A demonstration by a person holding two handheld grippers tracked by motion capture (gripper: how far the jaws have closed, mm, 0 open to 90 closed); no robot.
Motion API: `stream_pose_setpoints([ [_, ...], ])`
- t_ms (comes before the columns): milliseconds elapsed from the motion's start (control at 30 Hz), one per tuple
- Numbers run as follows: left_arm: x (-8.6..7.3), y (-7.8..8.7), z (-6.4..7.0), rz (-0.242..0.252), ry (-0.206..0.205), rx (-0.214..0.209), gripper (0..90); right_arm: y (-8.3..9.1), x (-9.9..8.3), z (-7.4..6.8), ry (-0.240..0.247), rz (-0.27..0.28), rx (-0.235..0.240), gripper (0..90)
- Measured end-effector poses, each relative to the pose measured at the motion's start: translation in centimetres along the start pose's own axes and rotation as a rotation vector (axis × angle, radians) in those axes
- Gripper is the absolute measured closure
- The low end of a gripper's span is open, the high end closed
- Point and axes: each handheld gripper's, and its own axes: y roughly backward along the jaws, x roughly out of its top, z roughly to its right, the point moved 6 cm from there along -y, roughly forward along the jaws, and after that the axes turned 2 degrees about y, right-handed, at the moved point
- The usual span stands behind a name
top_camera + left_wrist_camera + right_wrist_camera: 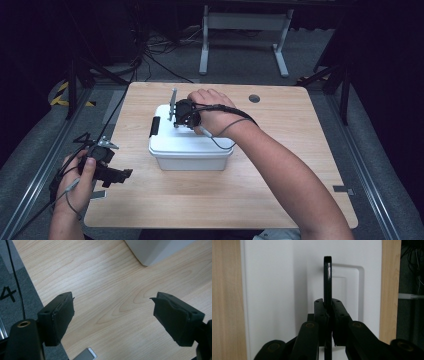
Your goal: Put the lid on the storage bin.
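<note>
Clamping the upright black handle (pixel 327 277) of the white box (pixel 190 150) at mid-table, the right gripper (pixel 328 315) appears positioned to lift its lid; the left gripper (pixel 113 315) idles wide open over the table (pixel 100 290), near the table's left edge.

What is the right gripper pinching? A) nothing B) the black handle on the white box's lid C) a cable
B: in the right gripper view, the right gripper has its jaws shut on the thin black handle standing up from the white box.
</note>
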Motion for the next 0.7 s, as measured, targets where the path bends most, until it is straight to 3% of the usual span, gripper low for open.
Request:
stream_pose_setpoints([
  [67,0.0,0.0,-0.1,-0.002,0.0,0.007,17.5,0.0,-0.1,-0.2,-0.01,0.025,-0.001,84.2],
  [233,0.0,-0.2,0.1,-0.008,-0.002,0.001,17.5,-0.1,0.0,-0.3,-0.007,0.014,-0.002,84.0],
  [400,0.0,-0.2,0.1,-0.011,-0.003,0.004,17.5,-0.2,0.0,-0.2,-0.049,0.028,-0.013,82.9],
  [467,0.0,-0.2,0.1,-0.009,-0.004,0.003,17.5,-0.2,-0.2,-0.1,-0.079,0.047,0.002,77.0],
  [533,0.1,-0.2,0.1,-0.007,-0.002,0.002,17.5,-0.2,-0.3,-0.3,-0.126,0.081,0.004,64.4],
  [700,0.1,-0.3,0.1,-0.011,-0.006,0.003,17.5,1.2,-0.5,-0.4,-0.173,0.156,0.0,52.5],
])
